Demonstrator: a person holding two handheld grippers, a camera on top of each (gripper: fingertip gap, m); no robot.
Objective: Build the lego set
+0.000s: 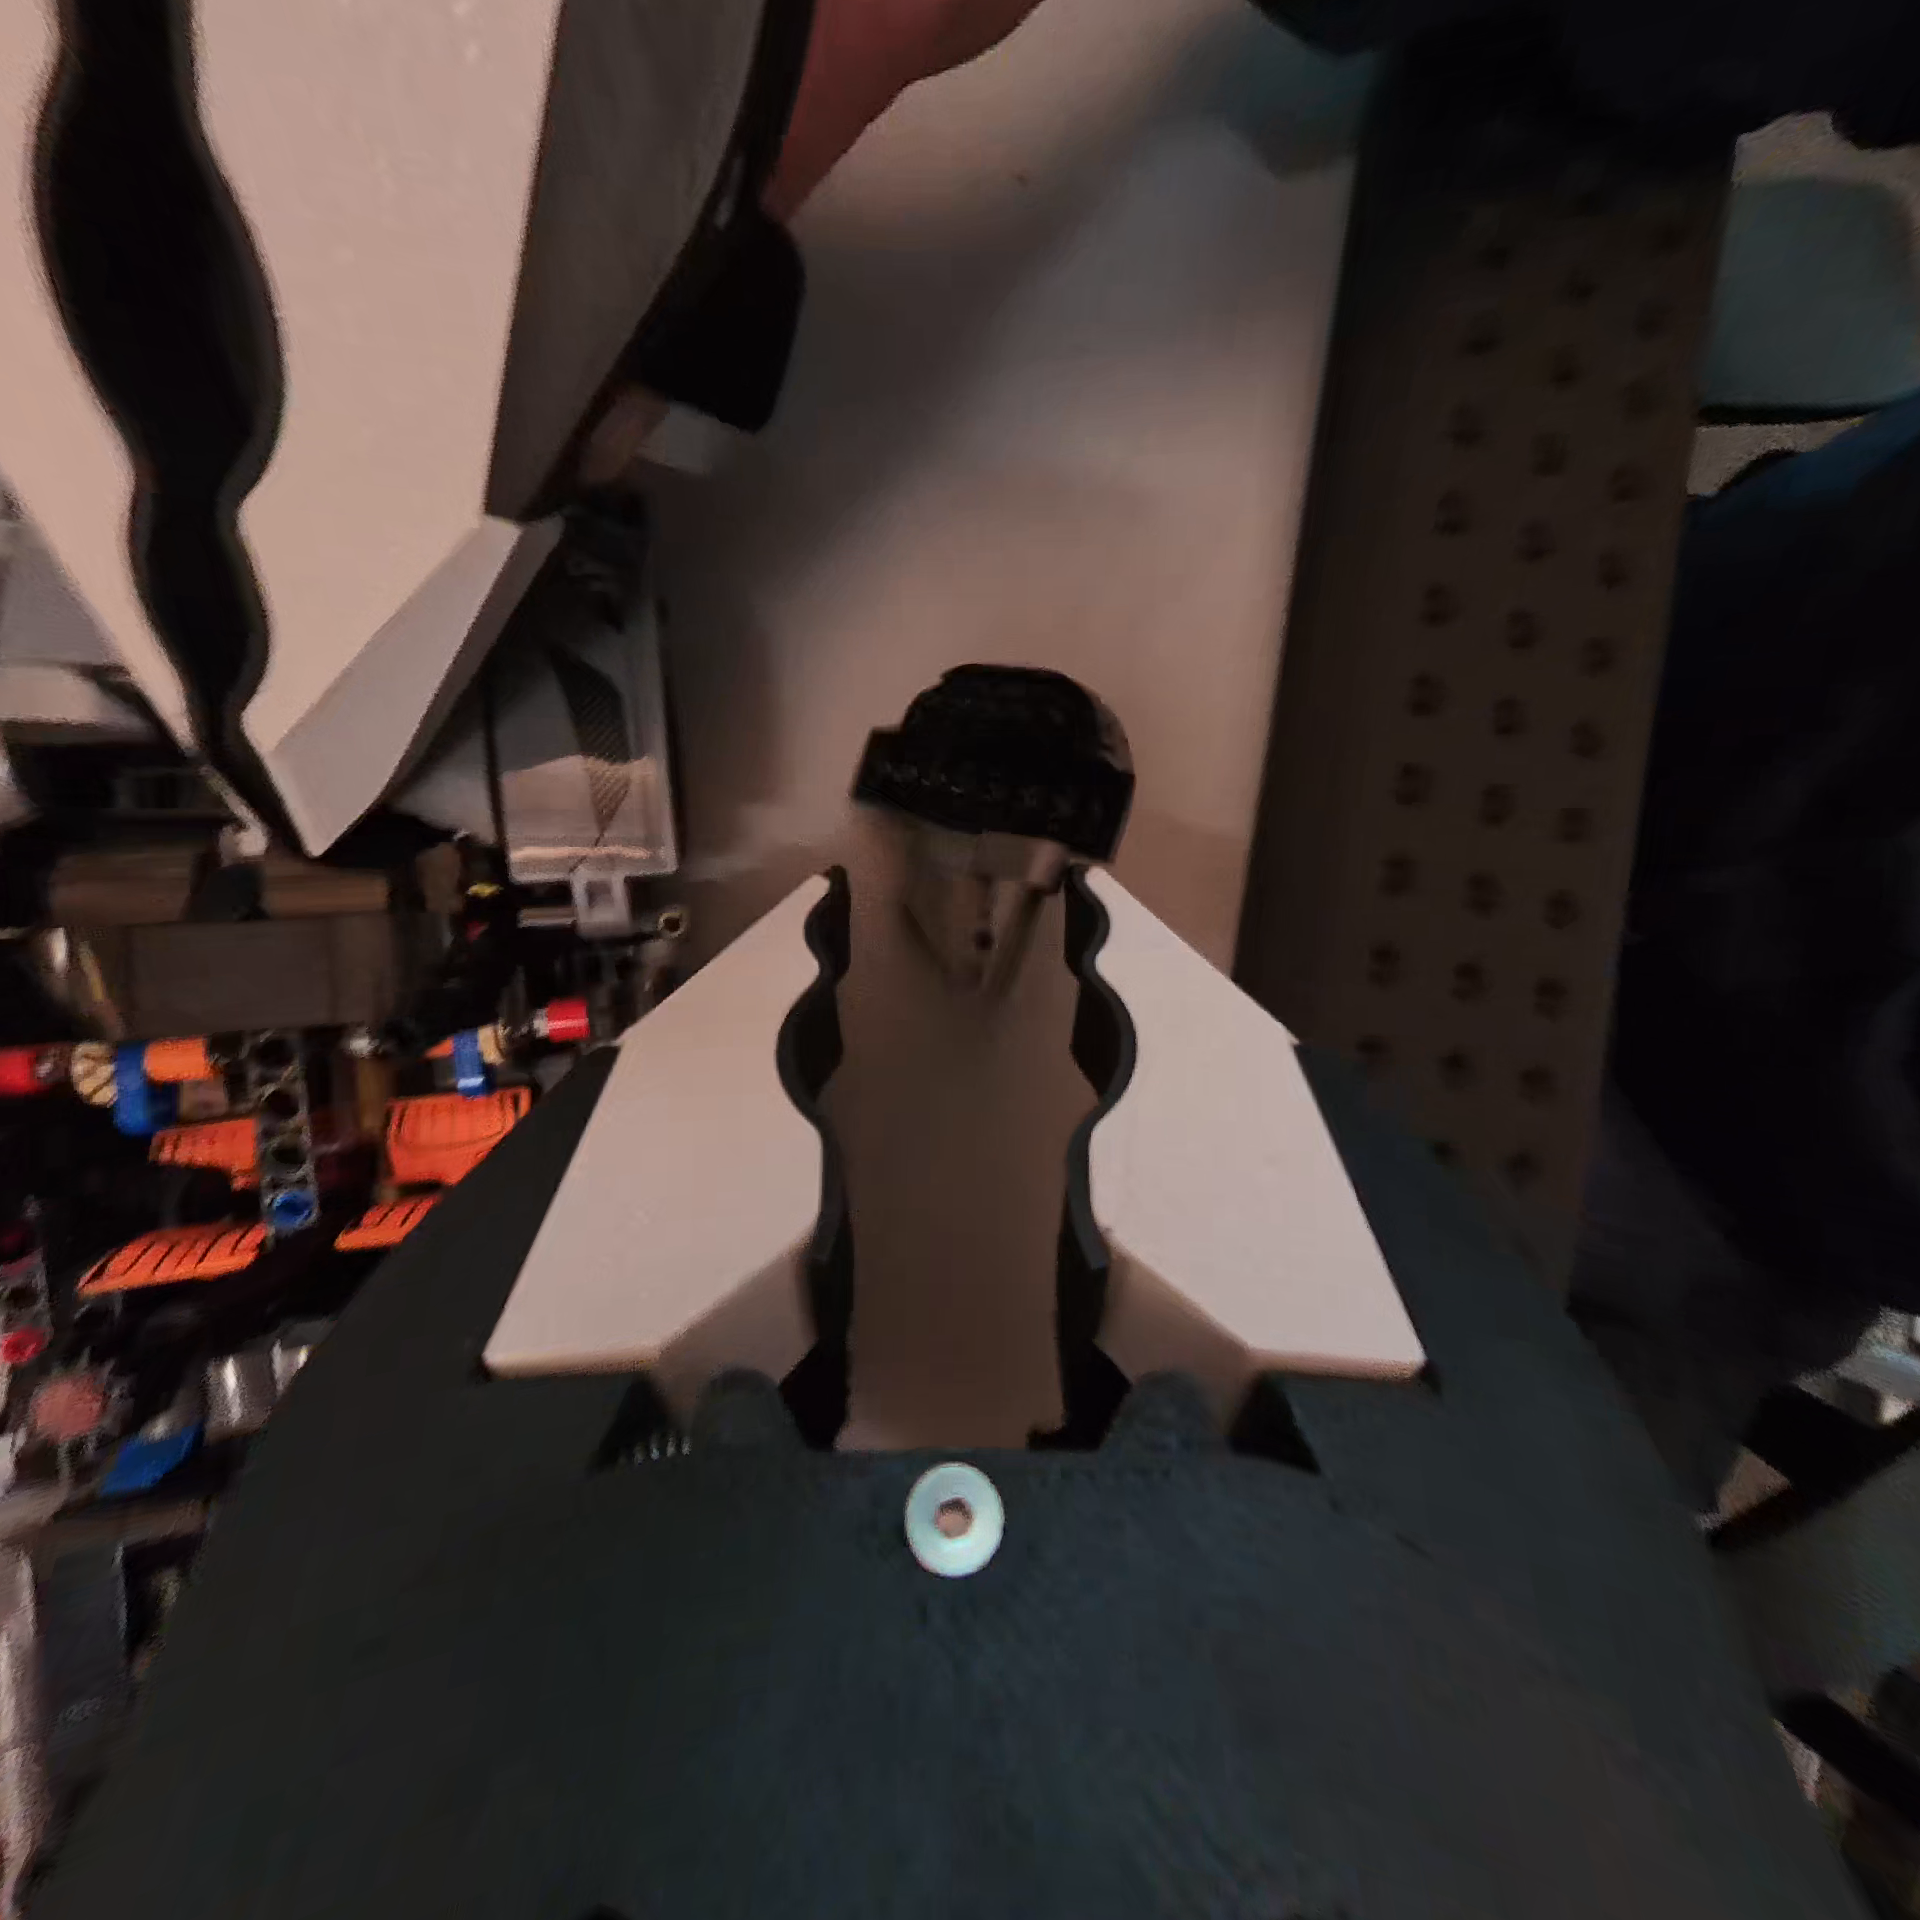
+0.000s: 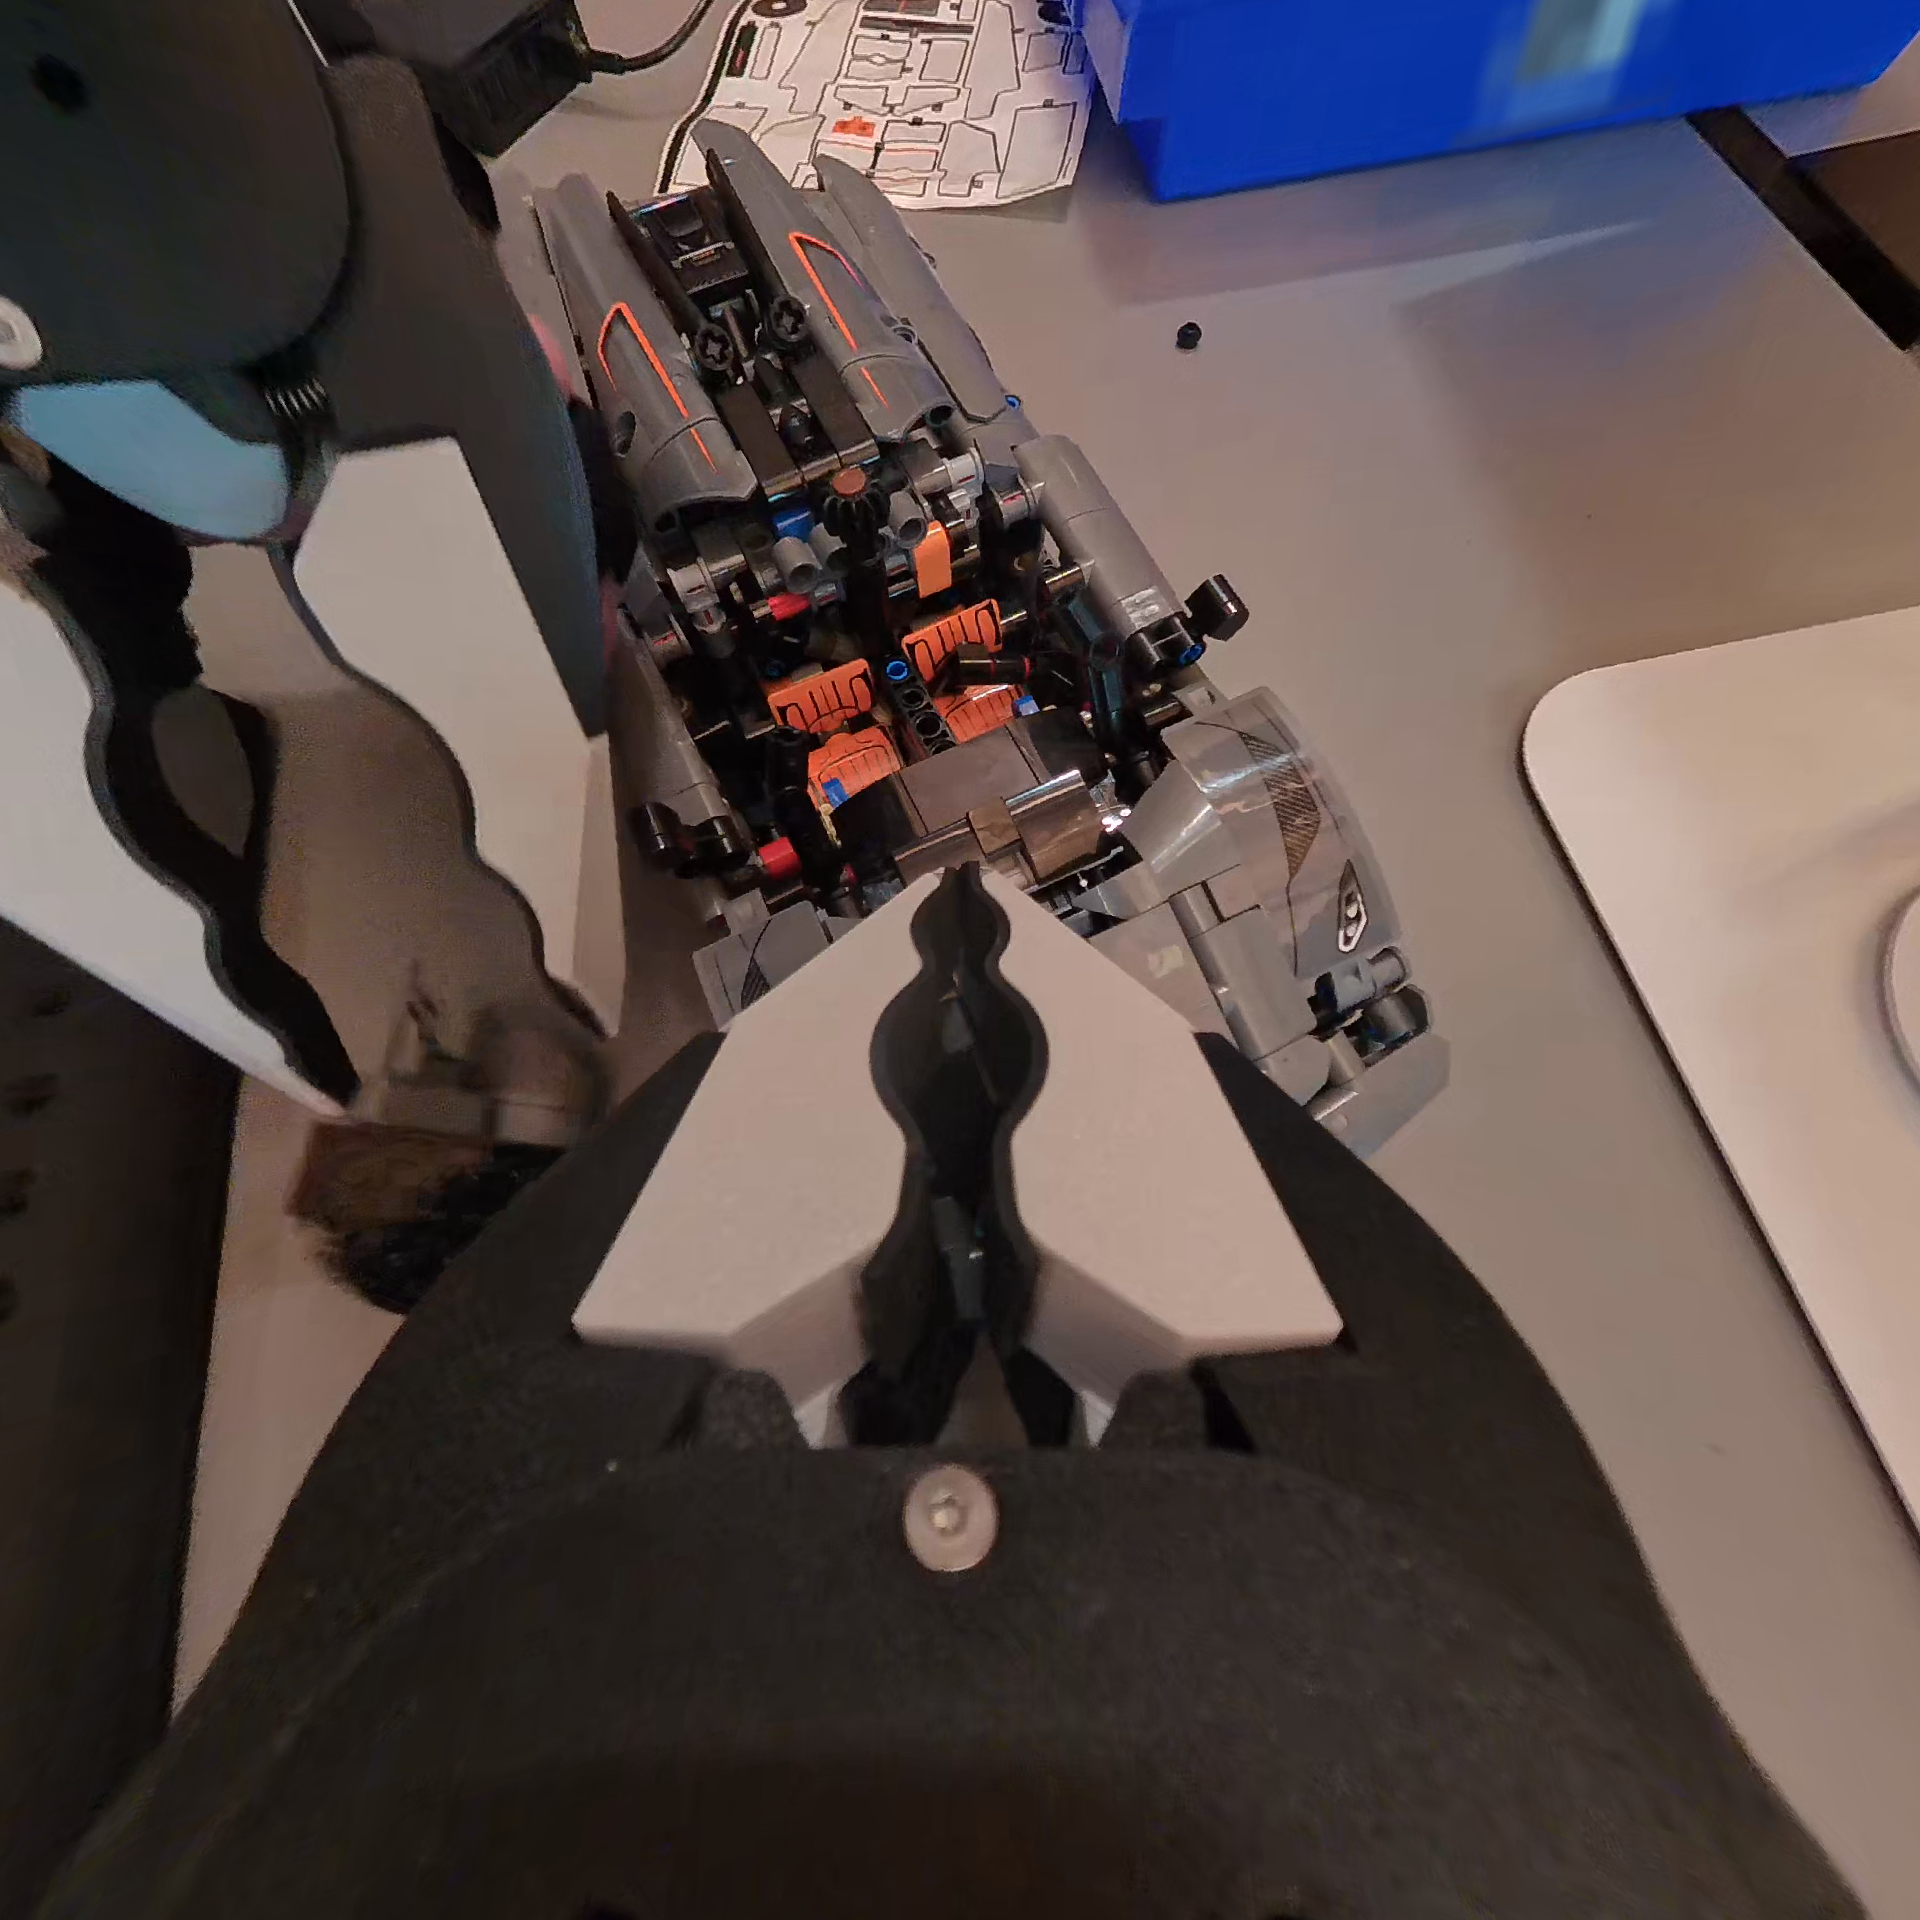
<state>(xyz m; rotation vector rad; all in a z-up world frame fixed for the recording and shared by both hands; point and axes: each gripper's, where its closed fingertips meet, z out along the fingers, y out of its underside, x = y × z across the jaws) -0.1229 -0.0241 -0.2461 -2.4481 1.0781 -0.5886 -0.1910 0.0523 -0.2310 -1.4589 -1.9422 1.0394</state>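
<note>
The right claw (image 2: 961,883) is clenched, its tips almost meeting. A slim black part (image 2: 966,1236) seems to be pinched along the gap between them, though the shadow there makes this uncertain. The left claw (image 1: 956,883) grasps a small grey-and-black sub-assembly (image 1: 987,790) at its very tips. It sits to the left of the lego car (image 2: 935,644), near the car's nose end.

The lego car lies flat on the worktop (image 2: 1455,540), just beyond the right claw's tips, nose toward the claw. It is part-built, with grey body panels outside and orange seats and bare pins open in the middle.

My judgement is that it is light and stiff overall but brittle at the joins. Clipped panels and small pins would probably pop off under a sideways squeeze, and the smooth plastic is slippery. The safest hold looks to be across the solid beam frame at the car's middle, not the thin grey fenders or rear fins.

The worktop is smooth, grey and hard, so the car may slide when pressed. Beyond the car's tail lie a printed sheet (image 2: 883,94) and a blue bin (image 2: 1455,94). A loose black piece (image 2: 1188,335) lies to the car's right, and farther right is a white pad (image 2: 1714,831).
</note>
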